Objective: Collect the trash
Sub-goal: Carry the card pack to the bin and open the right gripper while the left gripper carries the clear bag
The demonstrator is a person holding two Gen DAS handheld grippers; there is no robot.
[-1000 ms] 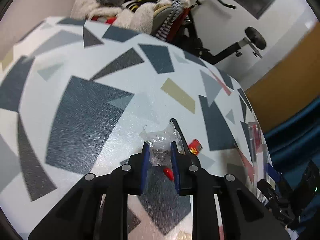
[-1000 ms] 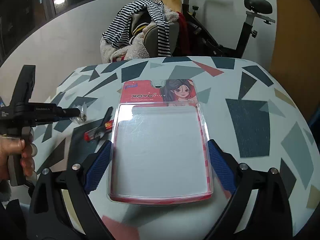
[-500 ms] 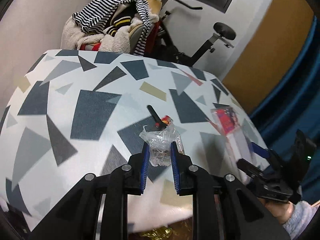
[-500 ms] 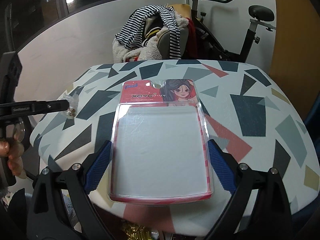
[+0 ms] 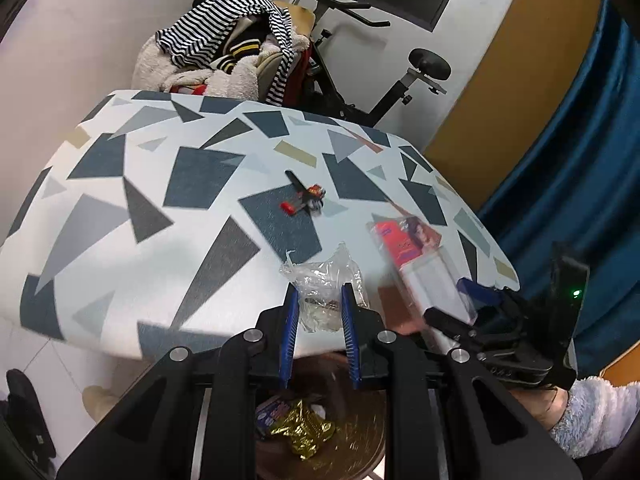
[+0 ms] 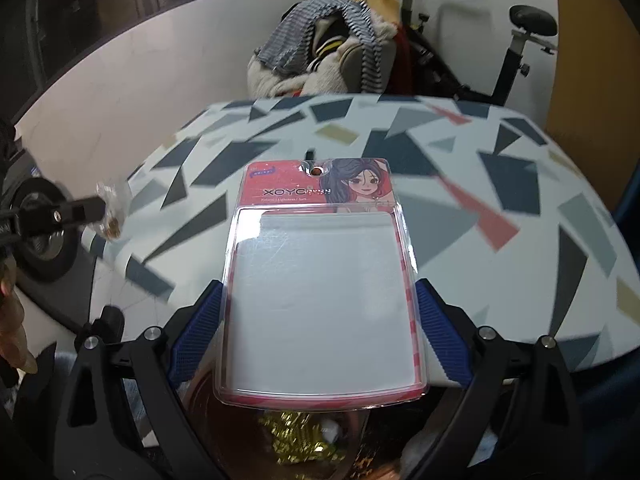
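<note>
My left gripper [image 5: 319, 300] is shut on a crumpled clear plastic wrapper [image 5: 324, 276], held just past the near edge of the patterned table [image 5: 160, 200]. My right gripper [image 6: 318, 292] is shut on a wide clear blister pack [image 6: 324, 292] with a red card showing a cartoon girl. That pack [image 5: 416, 256] and the right gripper [image 5: 460, 300] also show at the right of the left wrist view. The left gripper [image 6: 92, 210] with the wrapper [image 6: 110, 216] appears at the left of the right wrist view. Below both stands a brown bin [image 5: 360, 440] holding gold foil [image 5: 308, 432].
A small red and black clip-like object [image 5: 304, 198] lies mid-table. Behind the table stand a chair piled with striped clothes [image 5: 228, 60] and an exercise bike [image 5: 400, 80]. A blue curtain [image 5: 580, 160] hangs at the right. A fleecy sleeve [image 5: 592, 408] shows behind the right gripper.
Both grippers have drawn back from over the table to its near edge, each still holding its item. The red and black object stayed on the table, and the bin has come into view below.
</note>
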